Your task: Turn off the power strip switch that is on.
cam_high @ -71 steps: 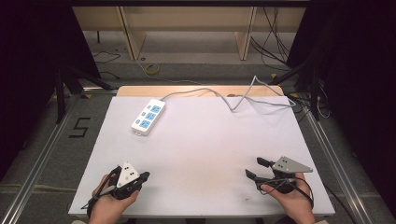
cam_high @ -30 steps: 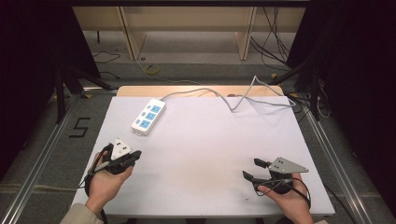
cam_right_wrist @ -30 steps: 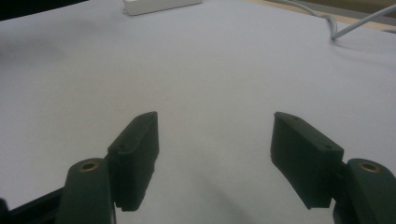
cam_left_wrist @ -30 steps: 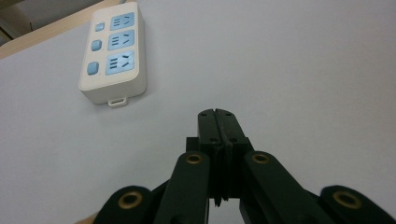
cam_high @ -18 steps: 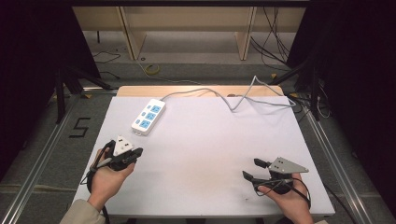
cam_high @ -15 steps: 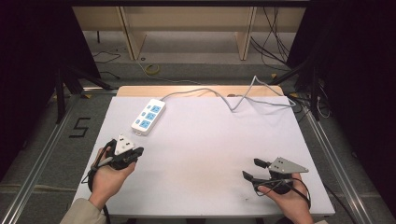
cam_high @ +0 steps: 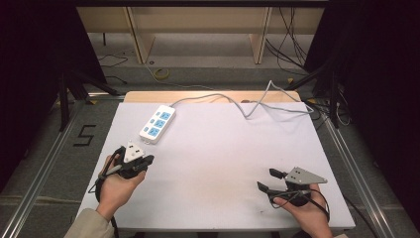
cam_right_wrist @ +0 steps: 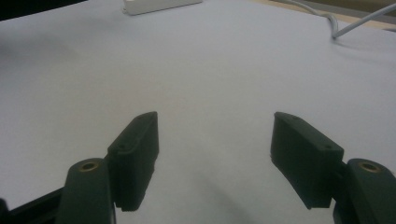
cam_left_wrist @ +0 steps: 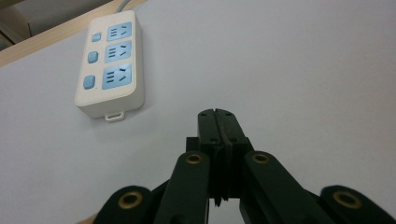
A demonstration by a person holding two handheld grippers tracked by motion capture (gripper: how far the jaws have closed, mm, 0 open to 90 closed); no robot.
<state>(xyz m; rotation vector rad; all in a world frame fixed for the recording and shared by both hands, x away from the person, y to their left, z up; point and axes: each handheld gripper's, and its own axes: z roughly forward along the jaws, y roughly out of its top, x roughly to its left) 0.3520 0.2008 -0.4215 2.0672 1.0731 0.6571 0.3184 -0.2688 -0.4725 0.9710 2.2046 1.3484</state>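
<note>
left gripper (cam_left_wrist: pixel 218 122) clenched empty near power strip (cam_left_wrist: pixel 110 63) | right gripper (cam_right_wrist: pixel 214 154) released | risk: closed jaws nudge strip, missing its switches

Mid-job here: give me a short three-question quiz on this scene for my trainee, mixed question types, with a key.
1. True or false: the left gripper has its jaws shut with nothing between them.
2. Multiple choice: how many blue socket panels does the power strip have on its top face? A) two B) three C) five
3. Short answer: which gripper is nearer the power strip, and does it touch it?

Key
1. True; in the left gripper view the jaws meet.
2. B; each panel has a blue button beside it.
3. The left gripper. It sits just short of the strip's near end, apart from it, on the white table. The right gripper, jaws open, is by the near right corner.
</note>
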